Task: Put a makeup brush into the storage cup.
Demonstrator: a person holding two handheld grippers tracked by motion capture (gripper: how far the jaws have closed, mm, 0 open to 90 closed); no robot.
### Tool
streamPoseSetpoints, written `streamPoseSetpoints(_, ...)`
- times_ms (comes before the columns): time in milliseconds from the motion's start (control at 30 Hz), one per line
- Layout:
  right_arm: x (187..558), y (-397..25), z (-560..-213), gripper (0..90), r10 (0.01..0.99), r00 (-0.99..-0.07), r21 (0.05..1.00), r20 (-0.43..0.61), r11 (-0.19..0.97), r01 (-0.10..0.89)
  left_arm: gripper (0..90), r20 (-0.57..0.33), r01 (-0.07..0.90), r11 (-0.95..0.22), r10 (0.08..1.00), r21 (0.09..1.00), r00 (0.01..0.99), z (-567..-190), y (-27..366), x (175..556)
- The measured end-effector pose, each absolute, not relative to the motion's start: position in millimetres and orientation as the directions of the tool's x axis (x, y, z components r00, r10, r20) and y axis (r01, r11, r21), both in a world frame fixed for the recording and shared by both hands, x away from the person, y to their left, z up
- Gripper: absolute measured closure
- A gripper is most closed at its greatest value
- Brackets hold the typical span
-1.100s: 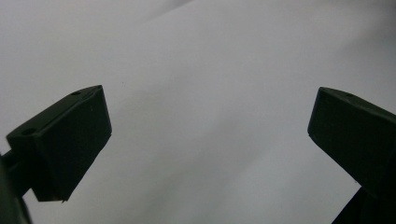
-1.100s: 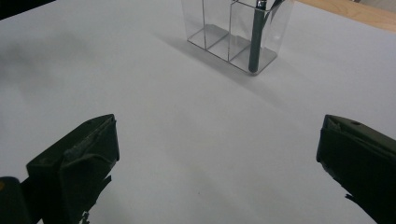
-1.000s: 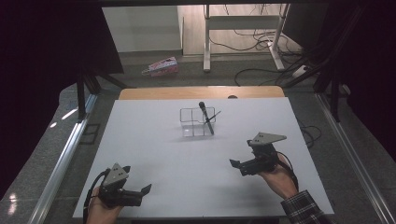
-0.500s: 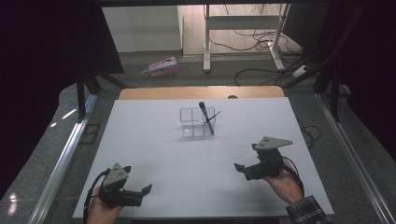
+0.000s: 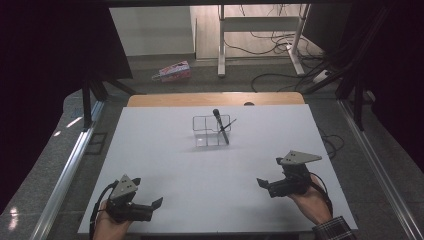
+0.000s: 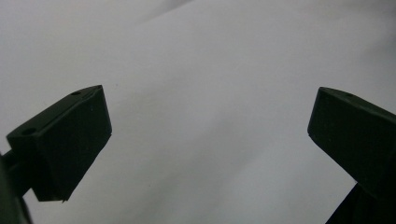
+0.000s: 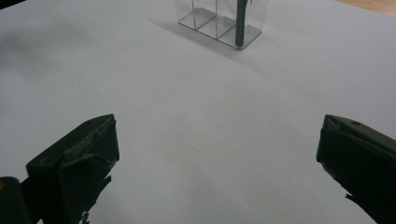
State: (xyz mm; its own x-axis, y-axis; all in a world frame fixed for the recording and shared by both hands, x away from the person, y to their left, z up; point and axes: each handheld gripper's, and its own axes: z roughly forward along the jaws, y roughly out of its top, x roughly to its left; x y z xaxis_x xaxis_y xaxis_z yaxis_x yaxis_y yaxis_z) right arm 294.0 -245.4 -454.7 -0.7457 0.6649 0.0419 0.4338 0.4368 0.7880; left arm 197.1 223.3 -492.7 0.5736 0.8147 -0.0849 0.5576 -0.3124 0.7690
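**Two Grippers Wait by a Clear Box**

While both grippers sit low near the front of the table (image 5: 150, 145), the clear box (image 5: 212, 132) stands far from them, past the middle of the white top. The box is see-through, with thin walls that split it into small parts. A dark pen (image 5: 220, 126) with a round top leans in the box, and a thinner dark stick leans beside it. In the right gripper view, the box (image 7: 212, 18) has a shiny flat bottom, and the pen (image 7: 241, 21) stands in an end part.

The table top is smooth, flat and plain white. Behind it runs a strip of brown wood.

The left gripper (image 5: 154, 206) rests at the front left, held in a hand, with its jaws spread wide and nothing between them. The right gripper (image 5: 263, 185) is at the front right, pointing left, its jaws also wide apart and holding nothing. Each has a grey three-cornered plate on top.
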Motion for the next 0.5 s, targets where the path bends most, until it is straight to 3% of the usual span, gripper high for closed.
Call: streamPoseSetpoints(500,281.5,-262.2,-455.6,0.0,0.694,-0.720,0.785,0.024,0.433,0.443,0.0,-0.086,0.560,-0.308,0.818,0.769,0.569,-493.1,223.5,197.5)
